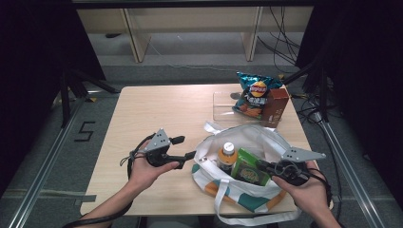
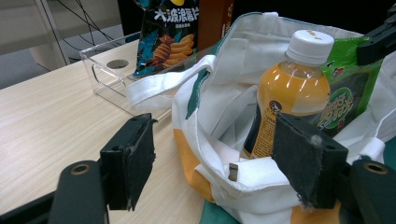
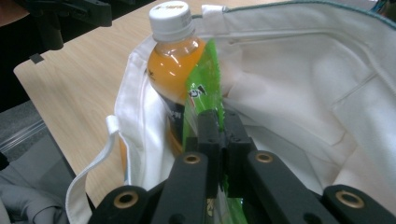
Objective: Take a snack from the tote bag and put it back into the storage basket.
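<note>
Here right gripper (image 3: 219, 128) pinches green packet (image 3: 201, 88).

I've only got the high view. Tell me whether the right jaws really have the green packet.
Observer: Yes. The right gripper is shut on the green snack packet's edge, inside the tote bag.
Operator: Report the left jaws.
Observer: The left gripper is open, jaws on either side of the bag's near rim, not pressing it.
Operator: Check the bottle.
Observer: The orange drink bottle stands upright, white cap on, against the packet.
</note>
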A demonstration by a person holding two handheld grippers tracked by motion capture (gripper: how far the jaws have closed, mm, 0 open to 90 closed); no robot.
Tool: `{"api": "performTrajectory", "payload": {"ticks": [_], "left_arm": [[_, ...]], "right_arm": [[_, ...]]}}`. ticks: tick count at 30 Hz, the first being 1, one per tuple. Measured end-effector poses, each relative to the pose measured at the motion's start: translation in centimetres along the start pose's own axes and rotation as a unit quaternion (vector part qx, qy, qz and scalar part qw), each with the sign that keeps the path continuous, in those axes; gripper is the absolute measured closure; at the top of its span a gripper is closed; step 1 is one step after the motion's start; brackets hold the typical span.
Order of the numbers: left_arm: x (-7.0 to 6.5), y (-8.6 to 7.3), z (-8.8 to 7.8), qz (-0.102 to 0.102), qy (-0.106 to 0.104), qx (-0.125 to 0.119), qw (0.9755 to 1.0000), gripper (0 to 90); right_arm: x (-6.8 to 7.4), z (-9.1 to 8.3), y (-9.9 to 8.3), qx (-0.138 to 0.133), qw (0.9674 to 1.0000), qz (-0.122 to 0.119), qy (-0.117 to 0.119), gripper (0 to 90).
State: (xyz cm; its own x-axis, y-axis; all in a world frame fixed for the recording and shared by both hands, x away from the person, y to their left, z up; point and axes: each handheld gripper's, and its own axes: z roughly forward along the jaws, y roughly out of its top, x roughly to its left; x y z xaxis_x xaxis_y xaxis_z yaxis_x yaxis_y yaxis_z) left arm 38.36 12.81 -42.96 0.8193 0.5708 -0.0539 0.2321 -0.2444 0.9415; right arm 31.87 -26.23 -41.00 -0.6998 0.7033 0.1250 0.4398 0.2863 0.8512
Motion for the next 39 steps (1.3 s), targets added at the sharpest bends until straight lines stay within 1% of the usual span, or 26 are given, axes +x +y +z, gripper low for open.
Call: {"api": "performTrajectory", "payload": {"ticks": [3,4,6,11,13,14,15,16,18,19,21,22,23,24,26,27,28,30,31,32,33,35,36,37,38,39], "left_arm": [[0.0,0.0,0.0,0.0,0.0,0.0,1.0,29.3],[0.0,0.0,0.0,-0.001,0.001,0.0,1.0,29.3],[0.0,0.0,-0.1,-0.001,0.001,0.0,1.0,29.3],[0.1,0.0,-0.1,0.0,0.001,-0.001,1.0,29.3],[0.0,0.0,-0.1,0.0,0.0,0.0,1.0,29.3],[0.1,0.0,-0.1,0.002,0.0,-0.001,1.0,29.3],[0.0,0.0,-0.1,0.0,0.001,-0.001,1.0,29.3],[0.0,0.0,-0.1,0.0,0.001,-0.002,1.0,29.3],[0.1,0.0,-0.1,0.0,0.002,-0.002,1.0,29.3],[0.1,0.0,-0.1,0.003,0.0,-0.001,1.0,29.3],[0.0,0.0,-0.1,-0.001,0.001,0.0,1.0,29.3],[0.0,0.0,-0.1,0.0,0.001,0.0,1.0,29.3],[0.1,0.0,-0.1,0.004,0.0,-0.001,1.0,29.3],[0.0,0.0,-0.1,-0.001,0.002,-0.001,1.0,29.3],[0.1,0.0,-0.1,-0.001,0.002,-0.001,1.0,29.3],[0.1,0.0,-0.1,-0.001,0.002,-0.001,1.0,29.3],[0.0,0.0,-0.1,-0.002,0.002,-0.002,1.0,29.3],[0.1,0.0,-0.1,-0.002,0.0,-0.004,1.0,29.3],[0.1,0.0,-0.1,-0.002,-0.002,-0.006,1.0,29.3],[0.1,0.0,-0.1,-0.001,-0.001,-0.006,1.0,29.3],[0.1,0.0,-0.1,-0.001,-0.001,-0.006,1.0,29.3],[0.1,0.0,-0.1,-0.001,-0.002,-0.006,1.0,29.3],[0.1,0.0,-0.2,-0.002,0.001,-0.004,1.0,29.3],[0.1,0.0,-0.2,-0.002,0.002,-0.003,1.0,29.3],[0.1,0.0,-0.2,-0.001,0.002,-0.004,1.0,29.3],[0.1,0.0,-0.2,-0.002,0.002,-0.004,1.0,29.3]], "right_arm": [[-0.1,-0.2,0.2,0.001,0.9996,-0.026,-0.006,90.0],[0.1,-0.1,0.2,0.002,0.9999,-0.013,-0.003,90.0],[0.3,-0.1,0.2,0.0,0.9999,-0.012,-0.004,90.0],[0.1,-0.4,0.5,0.004,0.9993,-0.036,-0.001,90.0],[0.1,-0.5,0.6,0.005,0.9995,-0.03,-0.001,90.0],[0.0,-0.5,0.6,-0.005,0.9992,-0.04,-0.008,90.0],[0.1,-0.7,0.7,0.002,0.9996,-0.027,-0.003,90.0],[0.2,-0.7,0.7,-0.004,0.9997,-0.022,-0.003,90.0],[0.0,-0.8,0.9,-0.022,0.9993,-0.031,-0.005,90.0],[0.0,-1.0,1.1,-0.015,0.9993,-0.034,-0.004,90.0],[0.1,-1.1,1.2,-0.024,0.9995,-0.02,-0.003,90.0],[0.0,-1.4,1.4,-0.018,0.9995,-0.026,-0.002,90.0],[-0.1,-1.3,1.5,-0.03,0.999,-0.033,-0.003,90.0],[0.1,-1.4,1.5,-0.03,0.9993,-0.021,-0.003,90.0],[-0.1,-1.5,1.8,-0.037,0.9988,-0.031,-0.006,90.0],[0.0,-1.6,1.8,-0.037,0.999,-0.024,-0.006,90.0],[-0.2,-1.6,2.0,-0.039,0.9987,-0.033,-0.004,90.0],[0.0,-1.7,2.1,-0.036,0.9991,-0.022,-0.002,90.0],[0.0,-1.7,2.2,-0.04,0.9989,-0.024,-0.009,90.0],[-0.2,-1.7,2.3,-0.042,0.9984,-0.037,-0.012,90.0],[0.0,-1.8,2.4,-0.037,0.9992,-0.016,-0.005,90.0],[-0.3,-1.8,2.6,-0.041,0.9985,-0.036,-0.009,90.0],[-0.2,-1.8,2.7,-0.048,0.9983,-0.03,-0.013,90.0],[-0.3,-1.8,2.8,-0.05,0.9979,-0.038,-0.013,90.0],[-0.2,-1.9,2.9,-0.04,0.9989,-0.025,-0.004,90.0],[-0.4,-2.0,3.1,-0.04,0.9985,-0.037,-0.008,90.0]]}}
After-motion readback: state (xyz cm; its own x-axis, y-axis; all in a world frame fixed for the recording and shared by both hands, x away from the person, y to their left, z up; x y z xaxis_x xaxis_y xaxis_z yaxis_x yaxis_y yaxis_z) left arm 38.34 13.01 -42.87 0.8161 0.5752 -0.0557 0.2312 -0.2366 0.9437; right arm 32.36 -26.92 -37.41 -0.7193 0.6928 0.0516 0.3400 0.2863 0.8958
